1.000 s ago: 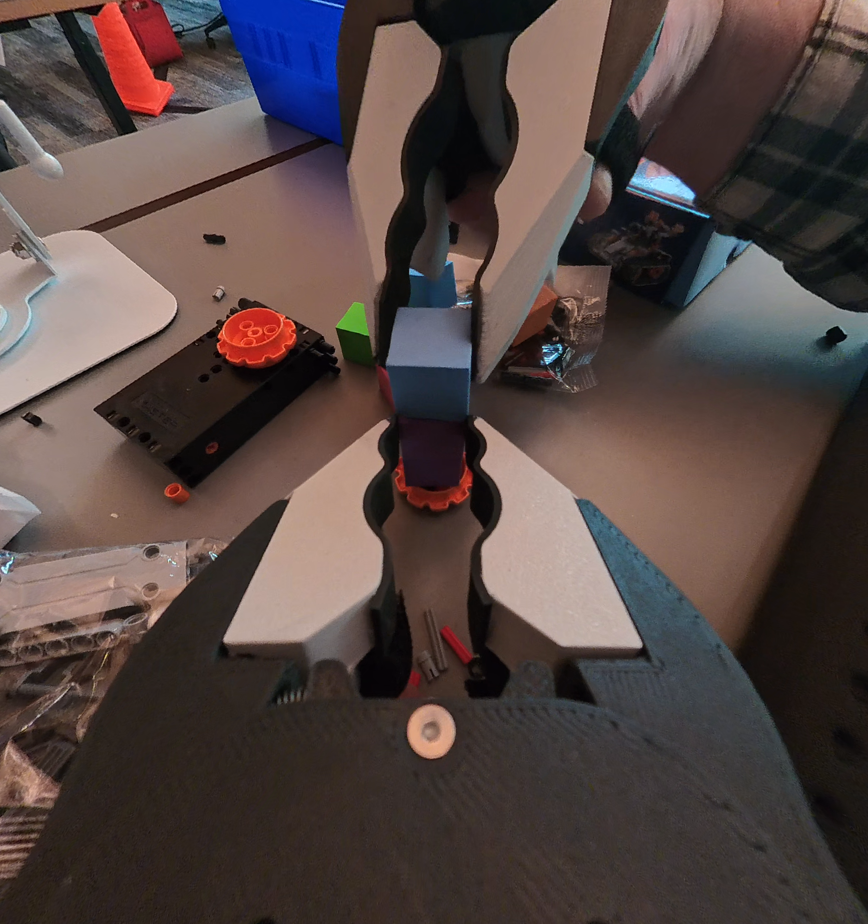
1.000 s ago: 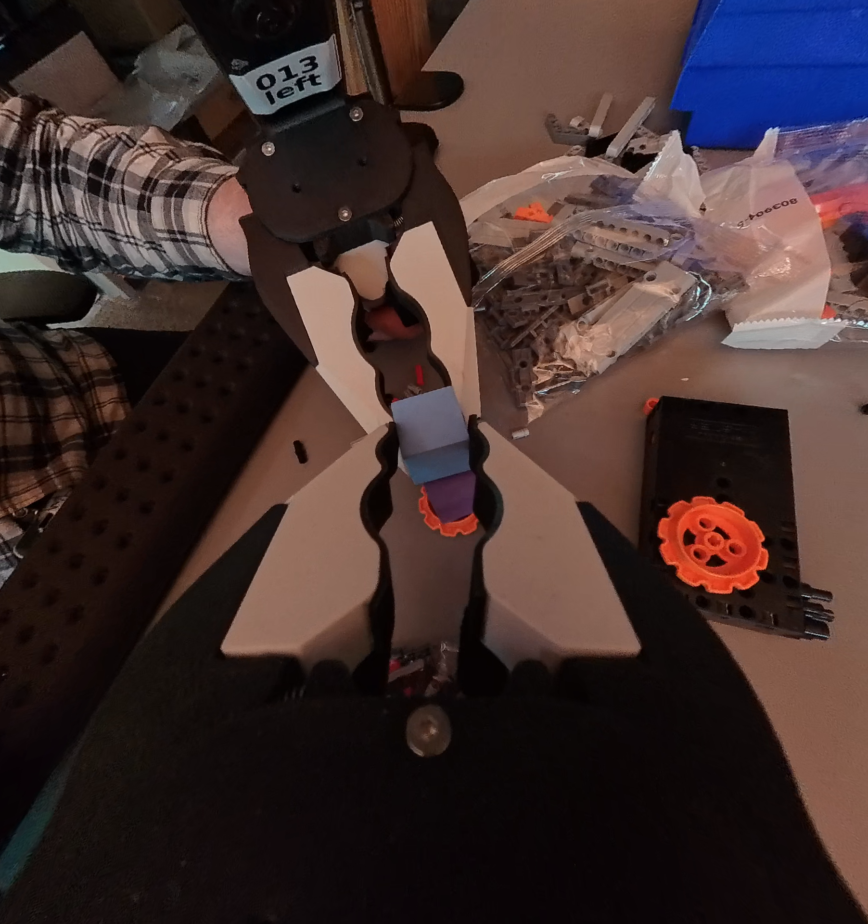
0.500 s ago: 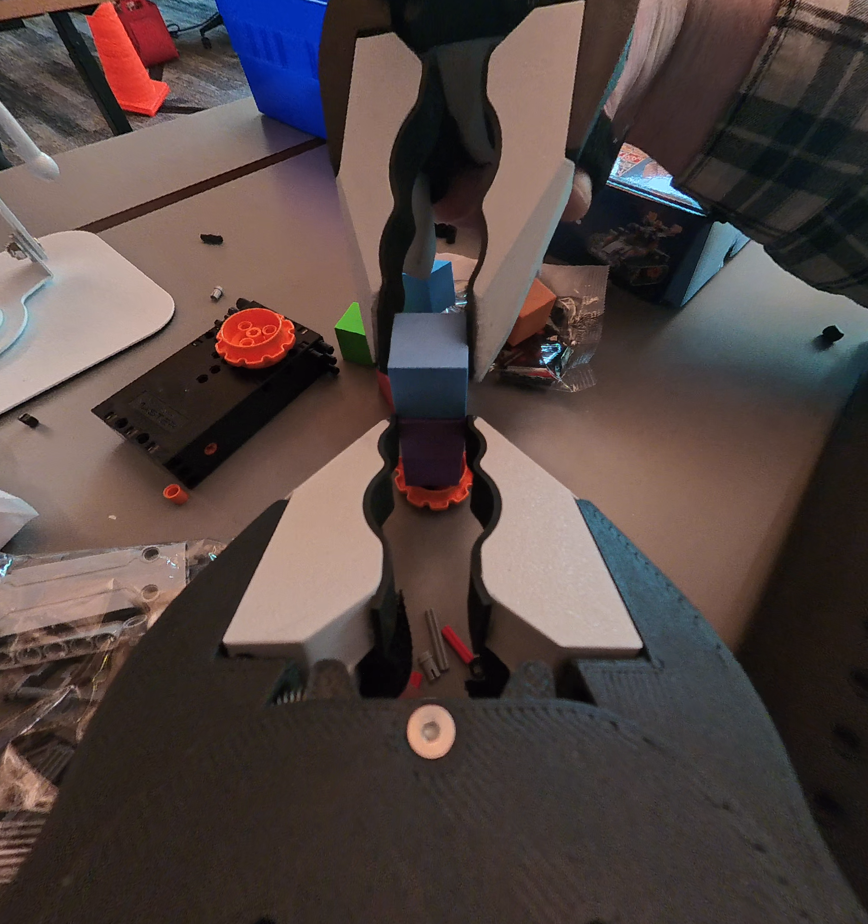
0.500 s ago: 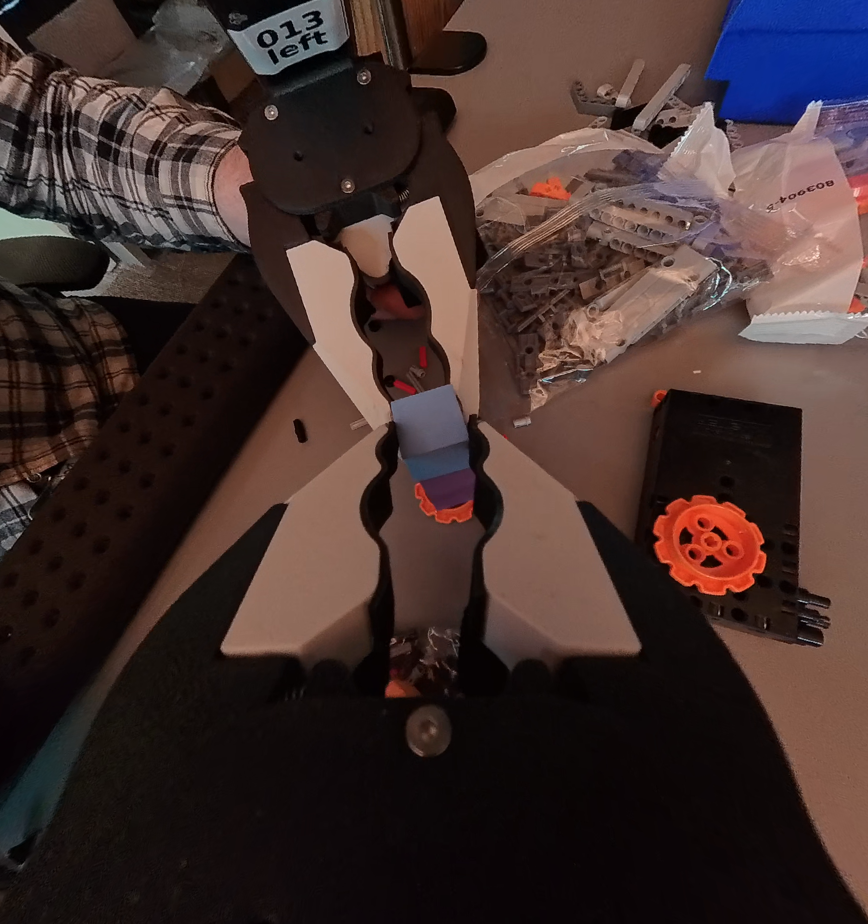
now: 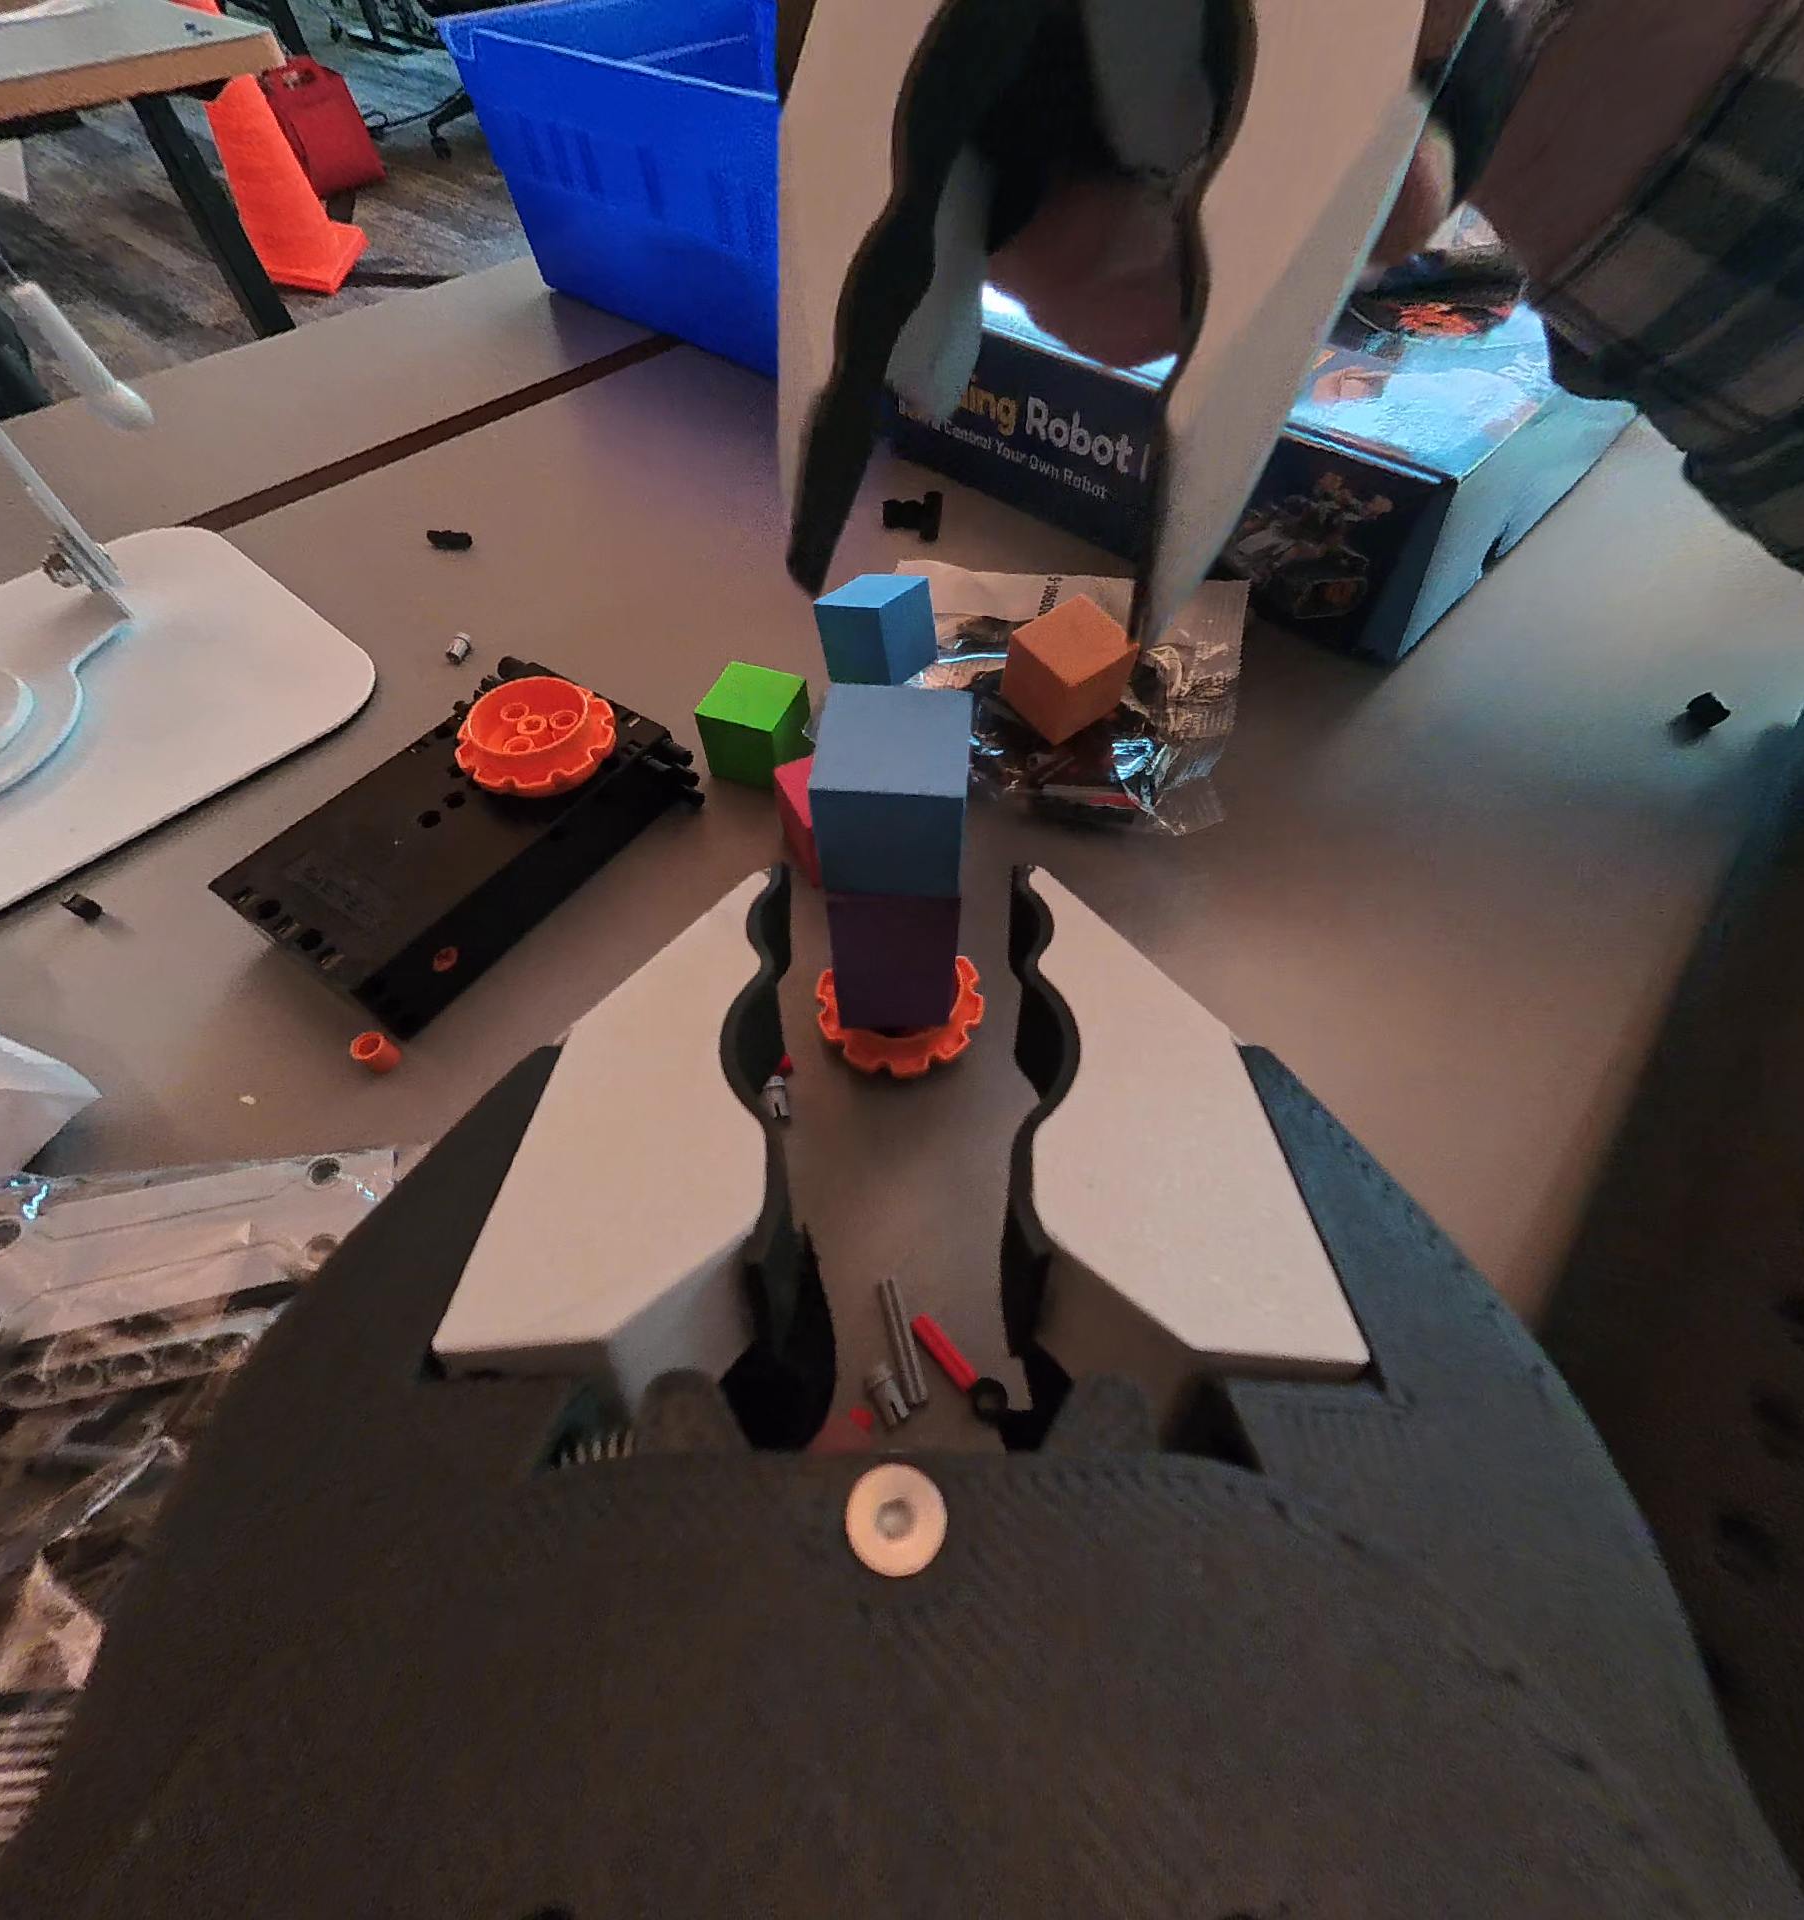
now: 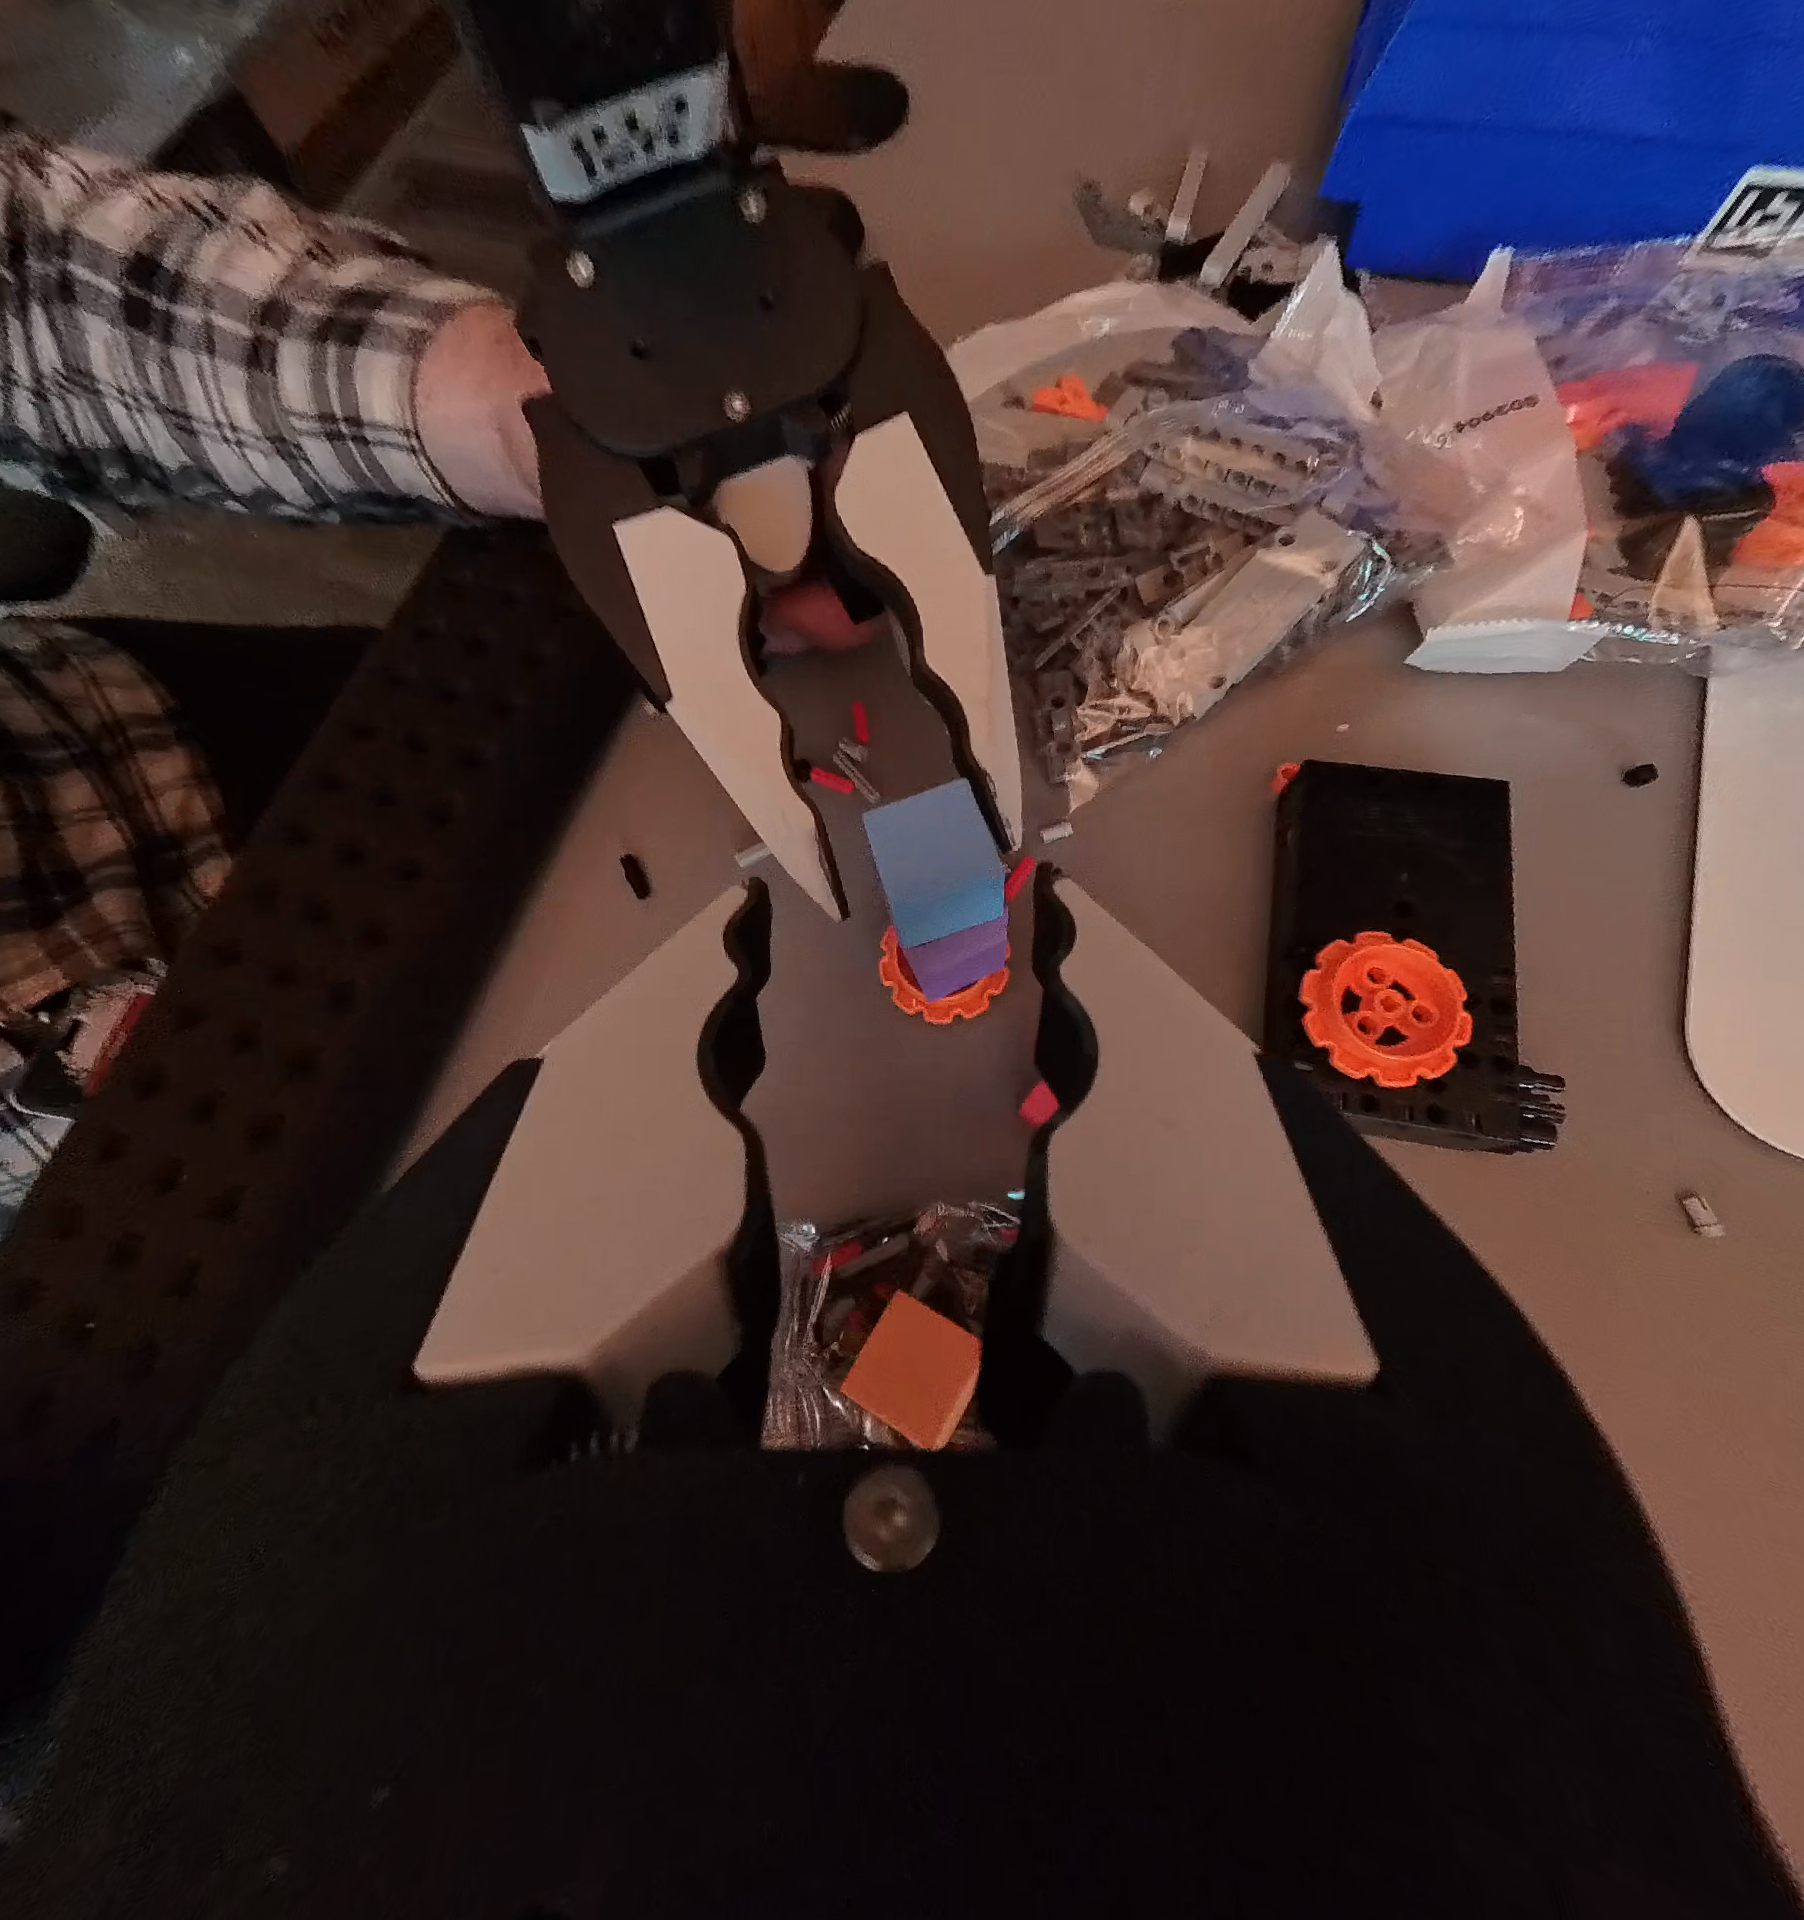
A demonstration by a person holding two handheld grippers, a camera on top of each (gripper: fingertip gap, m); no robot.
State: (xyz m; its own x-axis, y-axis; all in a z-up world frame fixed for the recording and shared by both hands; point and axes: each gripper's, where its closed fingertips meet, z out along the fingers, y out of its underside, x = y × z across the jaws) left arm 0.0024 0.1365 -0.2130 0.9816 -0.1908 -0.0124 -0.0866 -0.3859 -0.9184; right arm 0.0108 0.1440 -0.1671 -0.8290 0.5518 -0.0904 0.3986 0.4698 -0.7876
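Jaws on both grippers, left (image 5: 898, 883) and right (image 6: 898, 899), have sprung wide, empty; smooth blue cube (image 5: 887, 790) sits atop purple cube (image 5: 893, 961) on toothed orange gear (image 5: 898, 1039), counter (image 5: 1345, 935).

- blue cube (image 5: 887, 795) and purple cube (image 5: 893, 961): matt, foam-looking
- orange gear (image 5: 898, 1023): glossy plastic
- left gripper (image 5: 898, 894) body: rough, ridged black plastic; fingers (image 5: 1158, 1143) chalky grey
- parts bag (image 5: 1106, 727): crinkly clear plastic
- table (image 5: 1397, 935): smooth, matt grey

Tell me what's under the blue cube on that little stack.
The blue cube sits on a purple cube, which stands on an orange gear. The gear's centre is covered.
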